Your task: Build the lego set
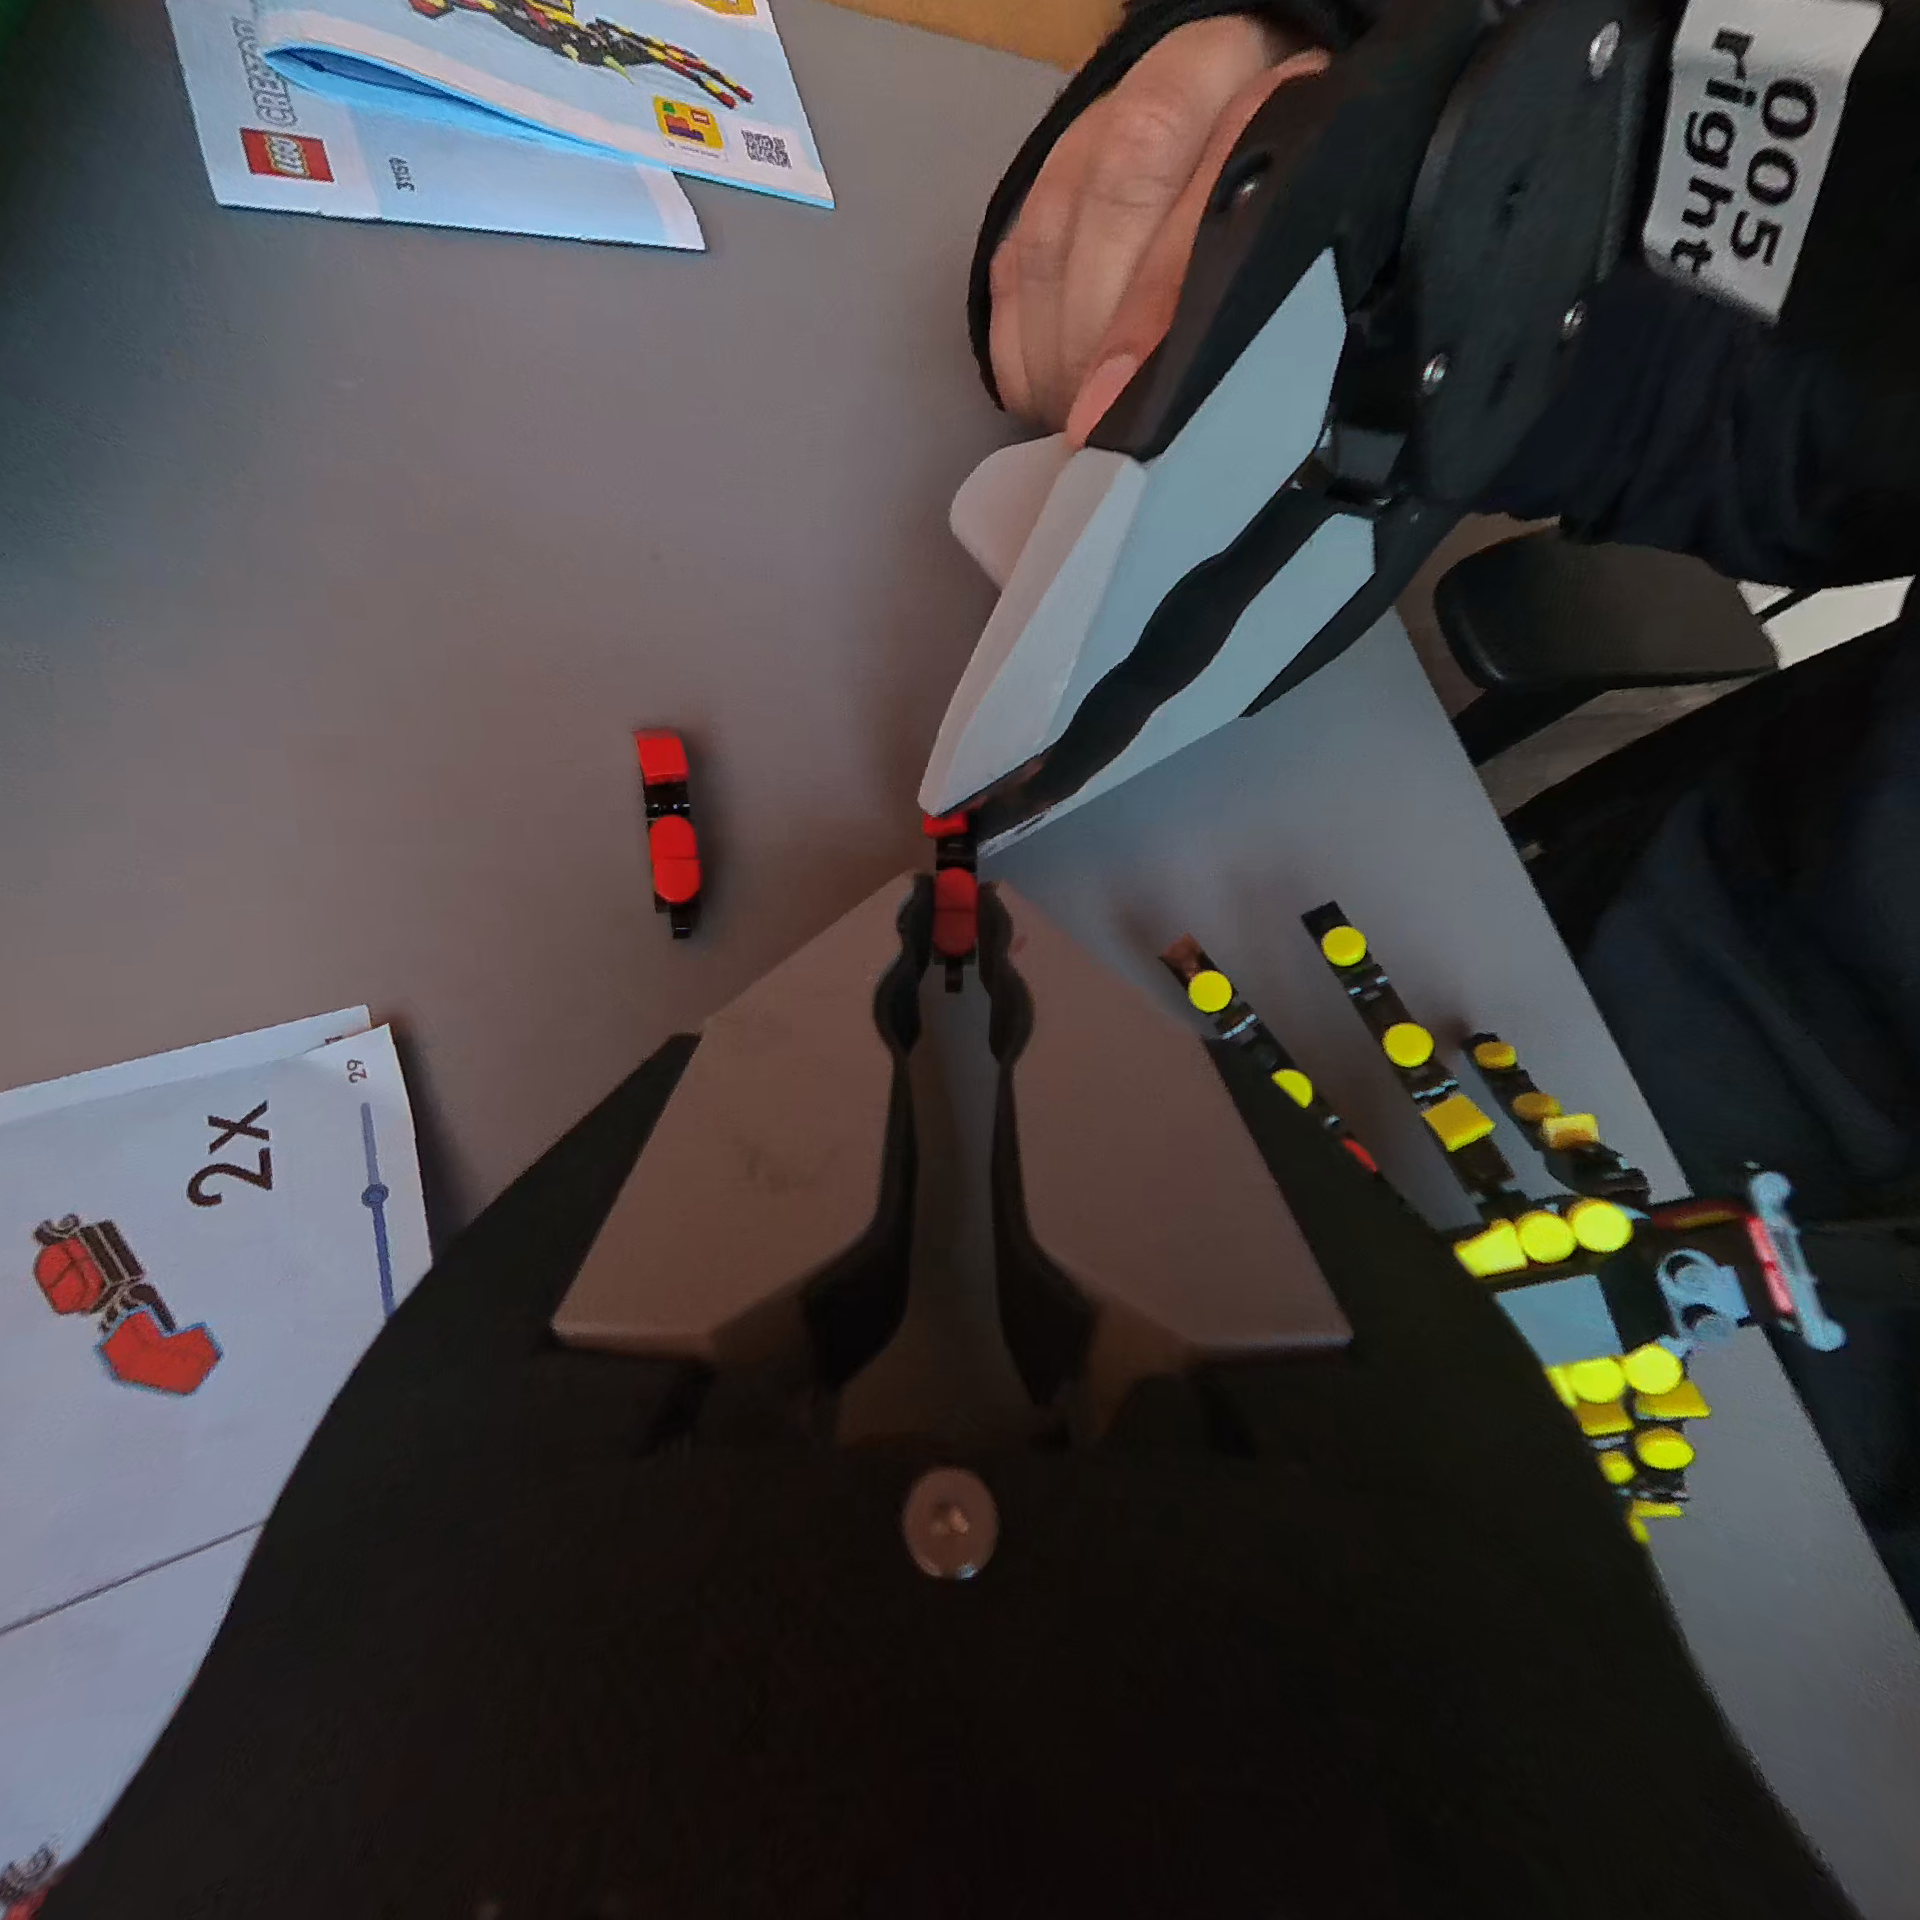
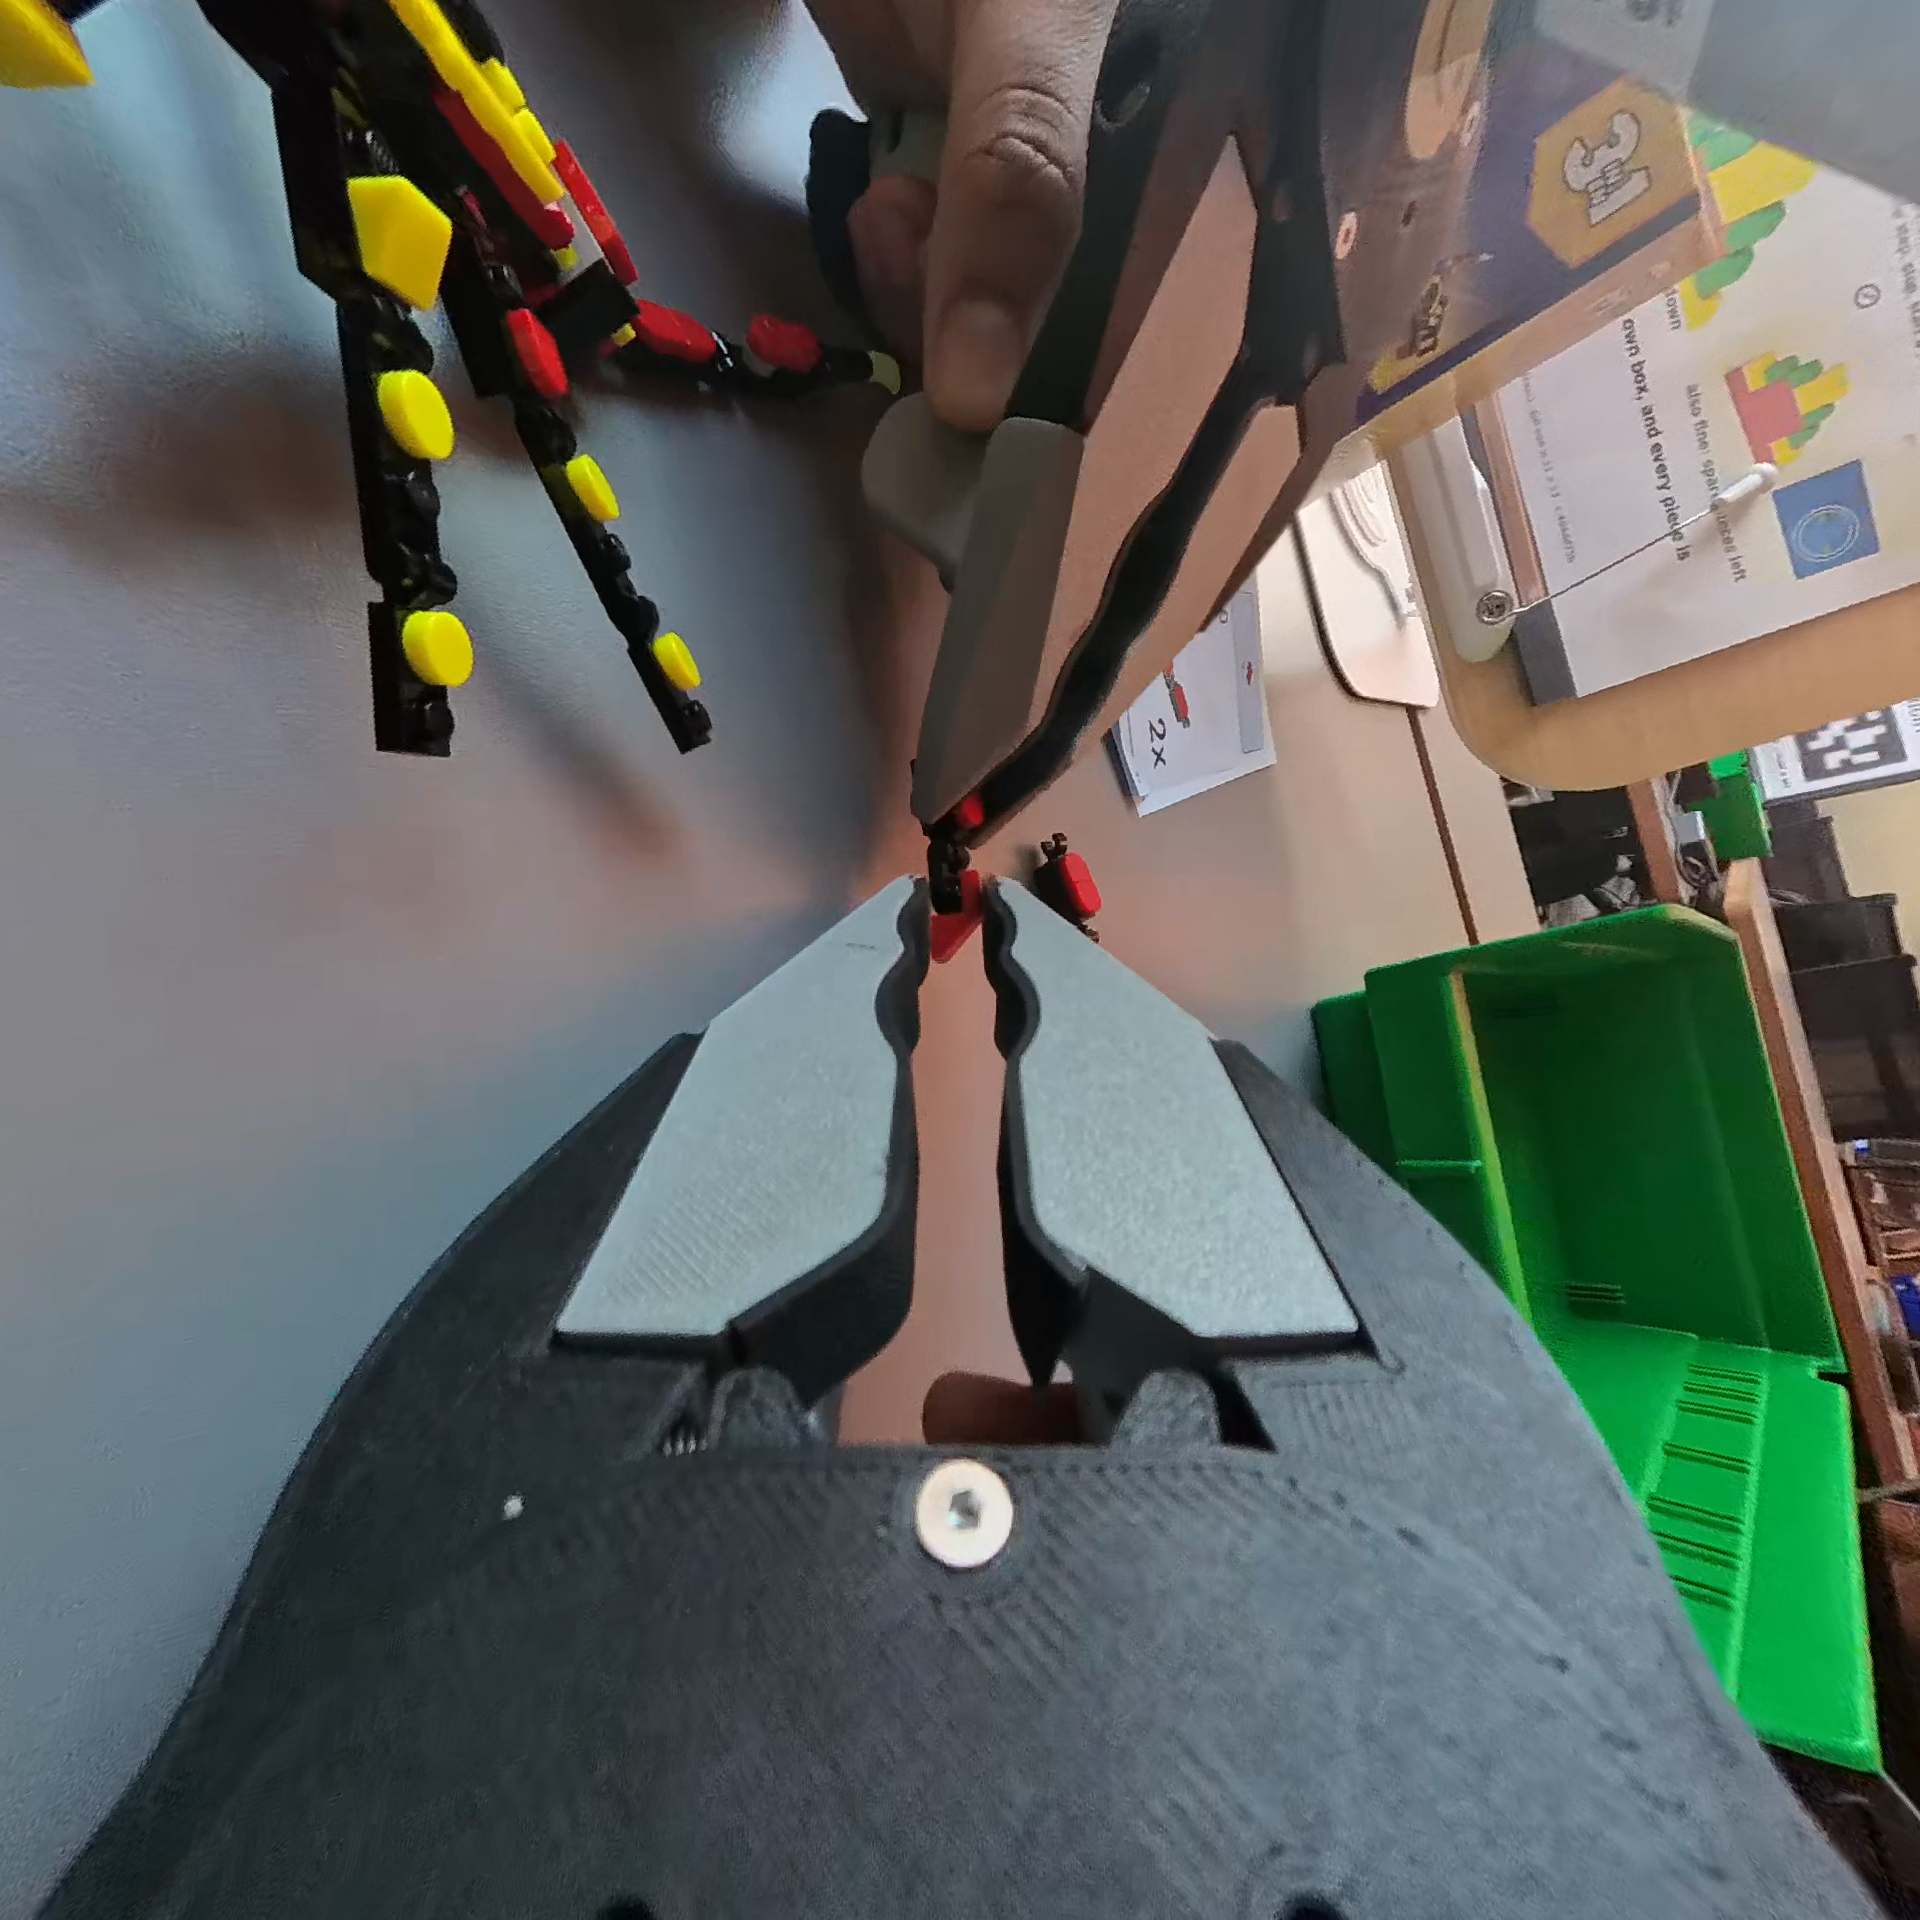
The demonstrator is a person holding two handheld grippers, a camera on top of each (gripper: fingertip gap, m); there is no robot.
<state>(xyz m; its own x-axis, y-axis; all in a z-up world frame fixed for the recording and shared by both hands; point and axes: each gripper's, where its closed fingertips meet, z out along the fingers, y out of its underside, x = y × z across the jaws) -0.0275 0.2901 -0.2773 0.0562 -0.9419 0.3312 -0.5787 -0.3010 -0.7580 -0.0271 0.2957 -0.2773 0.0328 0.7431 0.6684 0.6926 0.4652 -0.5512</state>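
A small red-and-black lego assembly (image 1: 953,923) is held between both grippers, end to end. My left gripper (image 1: 951,899) is shut on its rounded red end. My right gripper (image 1: 951,816) comes in from the upper right and is shut on the other red end. In the right wrist view my right gripper (image 2: 956,899) grips a red wedge of the assembly (image 2: 948,862), and the left gripper (image 2: 945,816) pinches the far end. A second, similar red-and-black assembly (image 1: 670,831) lies on the grey table to the left; it also shows in the right wrist view (image 2: 1070,883).
A black model with yellow studs and tiles (image 1: 1455,1143) lies to the right, and shows in the right wrist view (image 2: 468,364). An open instruction booklet (image 1: 208,1247) lies lower left, more booklets (image 1: 468,114) far left. A green bin (image 2: 1610,1247) stands right of the table.
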